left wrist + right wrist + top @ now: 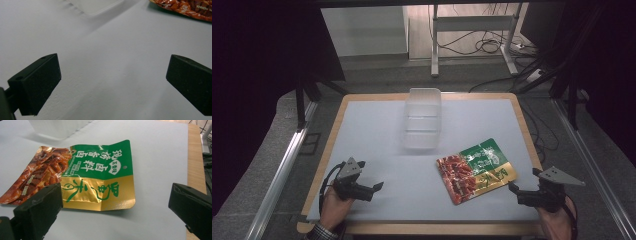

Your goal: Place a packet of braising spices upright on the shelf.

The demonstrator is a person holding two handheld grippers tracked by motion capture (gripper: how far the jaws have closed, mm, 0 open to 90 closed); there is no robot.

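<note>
Two hand-held tools wait at the near edge of the pale surface (362, 120), the left tool (374, 186) at seven o'clock and the right tool (513, 188) at five o'clock, both with jaws spread wide and empty. Between them, toward four o'clock, a green, gold and red snack pouch (475, 169) lies flat; a clear plastic container (423, 118) stands at twelve o'clock, well apart. Nothing appears begun: a likely next move is the right tool closing on the pouch's near gold edge.

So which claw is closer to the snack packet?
The right claw. It sits just past the snack packet's near right corner, while the left claw is farther off, across bare mat to the packet's left.
</note>
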